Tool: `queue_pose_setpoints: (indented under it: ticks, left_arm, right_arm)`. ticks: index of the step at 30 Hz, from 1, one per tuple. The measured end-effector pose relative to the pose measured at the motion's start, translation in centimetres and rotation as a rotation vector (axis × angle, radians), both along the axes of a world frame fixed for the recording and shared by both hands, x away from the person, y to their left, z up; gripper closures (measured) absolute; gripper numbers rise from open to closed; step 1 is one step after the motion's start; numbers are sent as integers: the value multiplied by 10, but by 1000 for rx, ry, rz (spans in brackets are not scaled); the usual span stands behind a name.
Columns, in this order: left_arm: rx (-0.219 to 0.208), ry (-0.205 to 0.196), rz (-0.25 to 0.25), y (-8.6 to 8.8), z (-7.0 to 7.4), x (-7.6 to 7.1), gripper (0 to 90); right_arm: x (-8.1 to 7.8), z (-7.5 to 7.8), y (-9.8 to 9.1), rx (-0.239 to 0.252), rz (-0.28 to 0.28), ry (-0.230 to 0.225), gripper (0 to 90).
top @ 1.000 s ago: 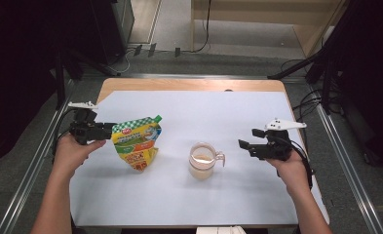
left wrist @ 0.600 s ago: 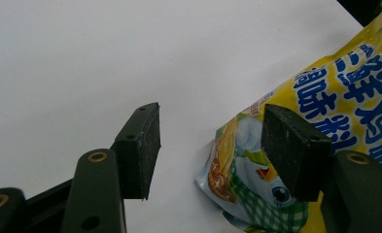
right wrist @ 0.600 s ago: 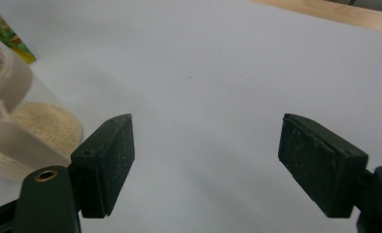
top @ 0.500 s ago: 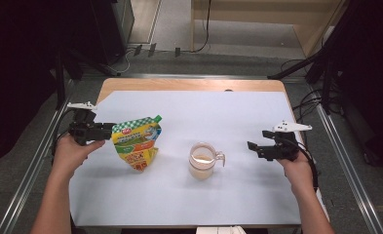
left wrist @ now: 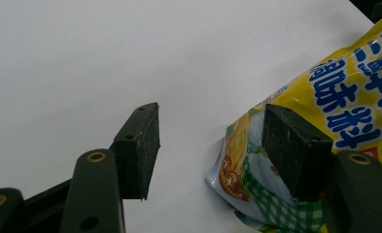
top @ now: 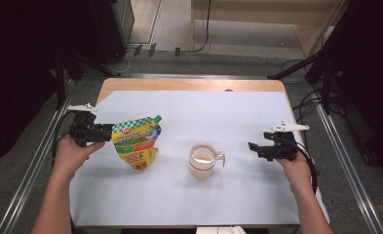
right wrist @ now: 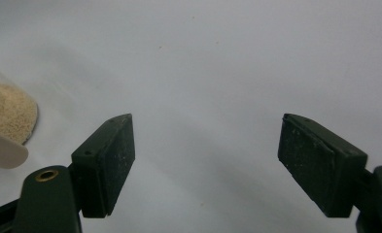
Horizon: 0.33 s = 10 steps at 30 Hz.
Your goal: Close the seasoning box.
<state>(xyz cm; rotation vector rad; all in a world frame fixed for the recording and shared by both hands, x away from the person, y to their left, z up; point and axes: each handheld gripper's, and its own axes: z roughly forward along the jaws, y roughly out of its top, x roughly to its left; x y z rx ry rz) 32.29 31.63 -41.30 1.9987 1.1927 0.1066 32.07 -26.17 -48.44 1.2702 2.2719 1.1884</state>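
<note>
pouch [top: 136, 145]: yellow, green-white check top, blue lettering | cup [top: 202, 161]: clear, beige powder | table [top: 238, 117]: white sheet

You had even overhead light on the white table [top: 179, 195], dark surroundings, soft shadows; near jaws and the pouch [left wrist: 334, 97] looked slightly blurred.

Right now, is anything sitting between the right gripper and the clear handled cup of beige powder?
Nothing visible. Bare white table surface separates the right gripper from the clear handled cup of beige powder; its handle points toward the open jaws.
</note>
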Motion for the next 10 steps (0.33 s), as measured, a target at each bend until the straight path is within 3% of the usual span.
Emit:
queue_pose_setpoints:
  ticks: [10]
  left_arm:
    - [-13,0,-19,2,-7,1,339]
  right_arm:
    - [1,-4,4,-15,11,20,219]
